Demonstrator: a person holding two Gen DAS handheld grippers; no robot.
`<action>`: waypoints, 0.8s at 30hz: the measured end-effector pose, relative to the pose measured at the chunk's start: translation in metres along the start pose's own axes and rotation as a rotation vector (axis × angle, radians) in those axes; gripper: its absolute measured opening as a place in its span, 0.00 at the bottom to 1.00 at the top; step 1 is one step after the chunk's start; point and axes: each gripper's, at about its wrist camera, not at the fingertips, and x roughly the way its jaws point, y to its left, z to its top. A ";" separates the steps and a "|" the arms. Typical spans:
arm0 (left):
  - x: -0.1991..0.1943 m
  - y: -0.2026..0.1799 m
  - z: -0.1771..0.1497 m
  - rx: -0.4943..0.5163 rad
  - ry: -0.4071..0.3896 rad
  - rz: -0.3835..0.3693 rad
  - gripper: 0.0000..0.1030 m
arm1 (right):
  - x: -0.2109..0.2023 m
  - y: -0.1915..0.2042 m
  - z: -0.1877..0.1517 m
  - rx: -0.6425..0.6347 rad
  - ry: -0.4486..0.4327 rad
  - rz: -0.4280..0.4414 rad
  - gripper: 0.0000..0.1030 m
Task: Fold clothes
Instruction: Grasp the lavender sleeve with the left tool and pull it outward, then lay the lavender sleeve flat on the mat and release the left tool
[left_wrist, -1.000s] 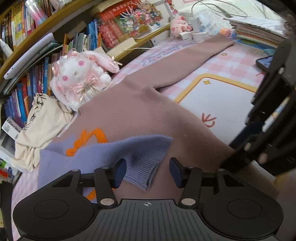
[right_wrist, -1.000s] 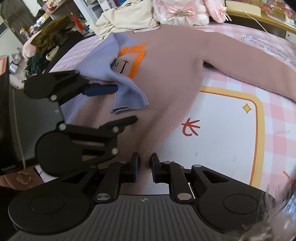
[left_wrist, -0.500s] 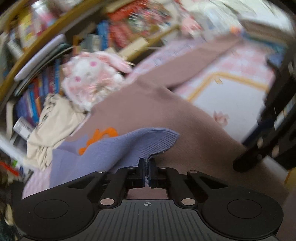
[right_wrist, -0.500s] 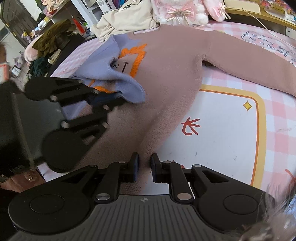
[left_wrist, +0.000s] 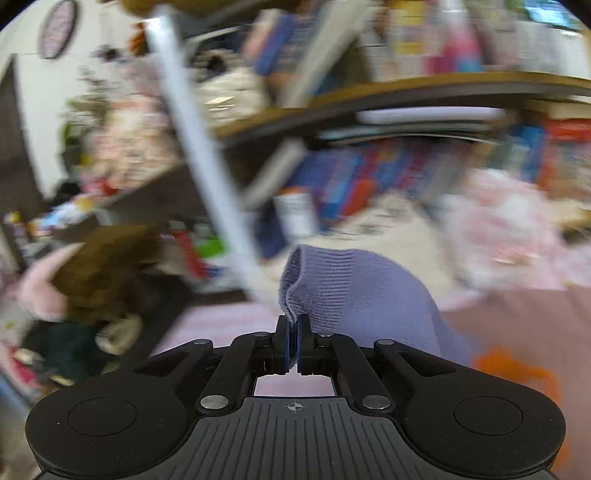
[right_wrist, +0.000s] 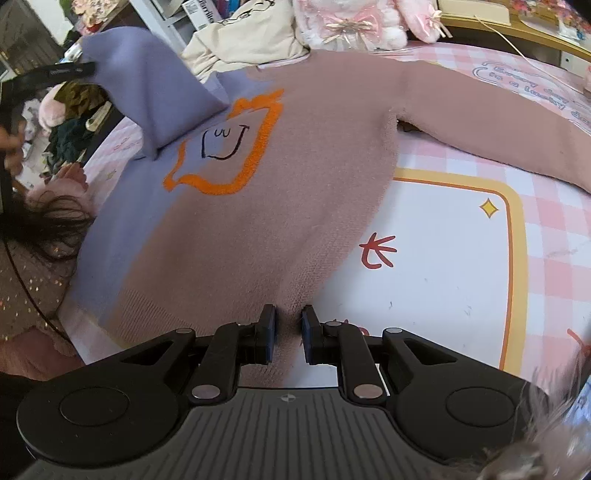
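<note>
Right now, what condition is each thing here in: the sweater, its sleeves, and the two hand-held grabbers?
Sweater: lying flat, front up, on the pink checked cover.
Purple sleeve: lifted off the sweater, its cuff pinched.
Brown sleeve: stretched out flat to the side.
Left gripper: shut on the purple sleeve's cuff.
Right gripper: shut on the sweater's bottom hem.
Cream garment: crumpled beyond the collar.

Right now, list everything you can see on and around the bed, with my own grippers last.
sweater: one, dusty pink and lilac, orange outline motif, spread flat on bed.
lilac sleeve: one, lifted off the sweater.
bedsheet: one, pink check with white panel, under sweater.
plush toy: one, pink and white, at far edge.
cream garment: one, heaped beside plush.
bookshelf: one, blurred, behind.
left gripper: jaws shut on sleeve cuff.
right gripper: jaws pinching sweater hem.
</note>
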 end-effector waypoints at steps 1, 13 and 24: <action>0.011 0.014 0.004 -0.010 0.008 0.036 0.02 | 0.000 0.001 0.000 0.009 -0.002 -0.007 0.14; 0.059 0.135 -0.002 -0.272 0.069 0.308 0.02 | 0.000 0.011 -0.004 0.095 -0.032 -0.098 0.15; 0.071 0.138 -0.034 -0.160 0.173 0.297 0.37 | 0.002 0.017 -0.005 0.081 -0.032 -0.132 0.15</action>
